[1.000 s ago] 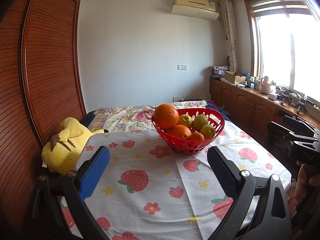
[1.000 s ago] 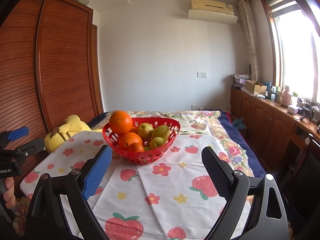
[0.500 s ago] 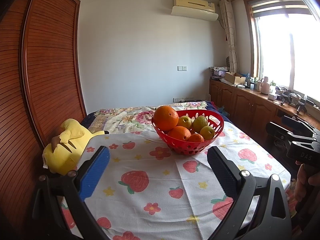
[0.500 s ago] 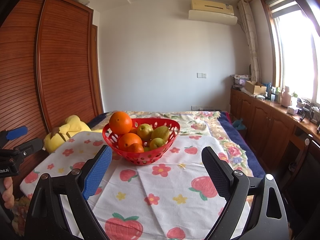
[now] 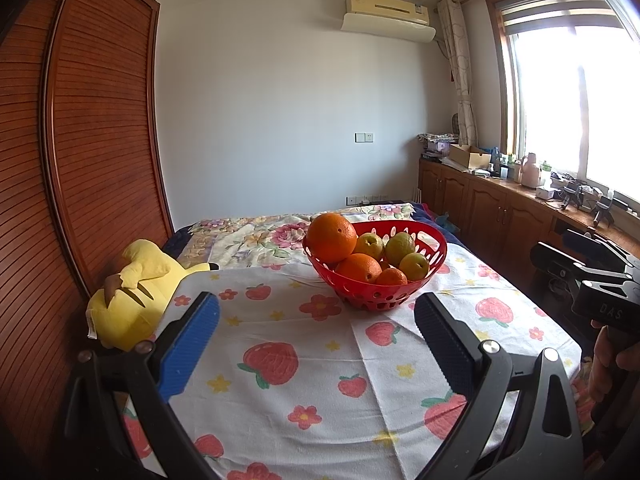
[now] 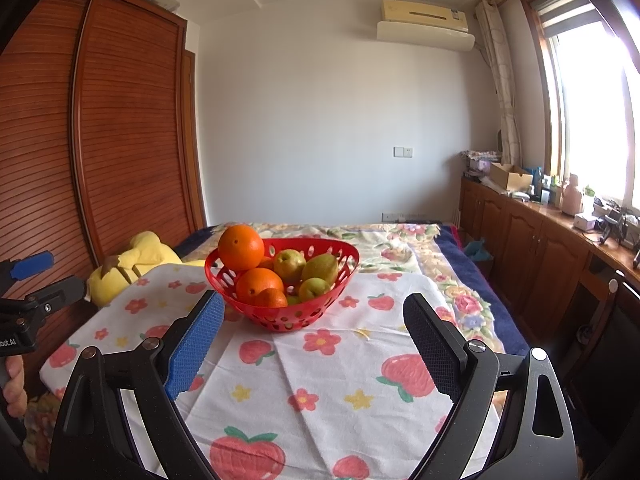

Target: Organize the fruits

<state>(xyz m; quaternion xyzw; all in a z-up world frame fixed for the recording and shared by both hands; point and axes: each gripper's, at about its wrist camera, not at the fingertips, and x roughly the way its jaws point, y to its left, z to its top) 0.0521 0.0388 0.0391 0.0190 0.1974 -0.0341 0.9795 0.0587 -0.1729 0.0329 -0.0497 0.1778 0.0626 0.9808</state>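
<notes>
A red perforated basket (image 5: 376, 300) (image 6: 288, 318) stands on the strawberry-print cloth, holding oranges and green-yellow pears. One big orange (image 5: 331, 237) (image 6: 241, 247) sits on top at the basket's left rim; a pear (image 6: 319, 267) lies to the right. My left gripper (image 5: 316, 312) is open, short of the basket, nothing between its fingers. My right gripper (image 6: 314, 312) is also open and empty, the basket just beyond its left finger. Each gripper shows at the edge of the other's view, held by a hand.
A yellow plush toy (image 5: 132, 292) (image 6: 132, 264) lies at the cloth's left edge against the wooden wardrobe (image 5: 80, 160). A floral bedspread (image 6: 400, 240) stretches behind the basket. Wooden cabinets (image 6: 532, 248) with clutter line the right wall under the window.
</notes>
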